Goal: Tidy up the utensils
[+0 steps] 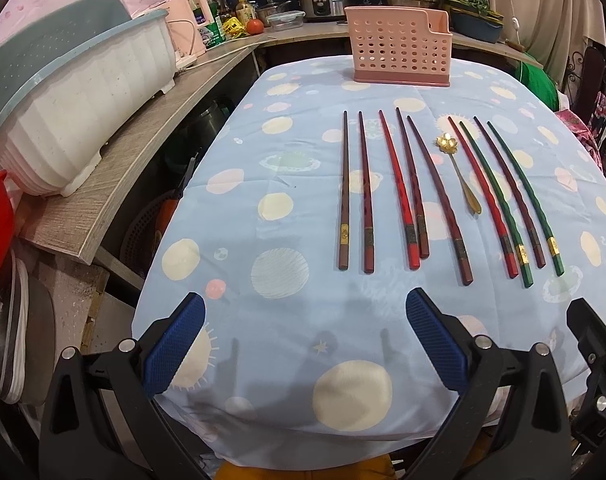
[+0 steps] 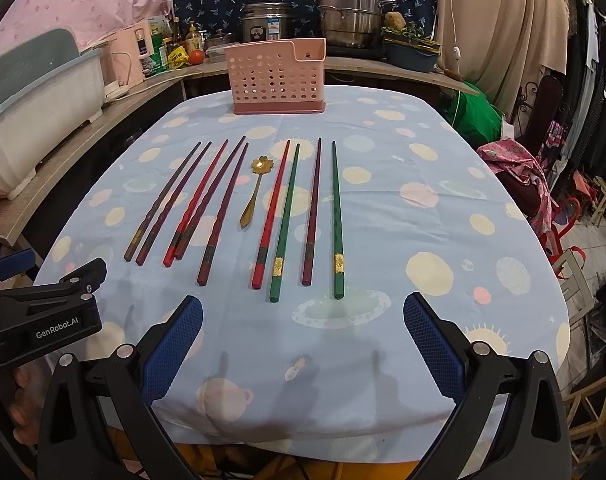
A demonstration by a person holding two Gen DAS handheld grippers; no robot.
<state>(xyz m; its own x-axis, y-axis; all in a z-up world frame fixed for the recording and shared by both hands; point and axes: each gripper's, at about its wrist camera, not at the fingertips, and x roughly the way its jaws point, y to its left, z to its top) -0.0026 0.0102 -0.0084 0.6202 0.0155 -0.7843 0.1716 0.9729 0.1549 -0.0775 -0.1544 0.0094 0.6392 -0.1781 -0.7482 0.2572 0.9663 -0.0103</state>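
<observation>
Left wrist view: the left gripper (image 1: 305, 344) fills the lower frame, its blue-padded jaws spread wide with nothing between them, hovering above the near edge of a table (image 1: 287, 400) draped in a pale blue cloth printed with planets. Nine chopsticks (image 1: 441, 200) lie side by side across the centre and centre-right of the frame, thick ends toward the camera; they are brown, red, dark maroon and green, several carrying a gold band near the thick end. Two of them, one red and one dark, touch or cross near their thick ends. A small gold spoon (image 1: 459, 174) with a flower-shaped bowl lies among the chopsticks, right of centre. A pink perforated utensil holder (image 1: 399, 54) stands upright at the far edge of the table, upper centre. A white and grey dish rack (image 1: 79, 112) sits on the wooden counter at the upper left.

Right wrist view: the right gripper (image 2: 303, 342), lower frame, likewise stands wide open and empty. Part of the left gripper appears at the lower left edge.
</observation>
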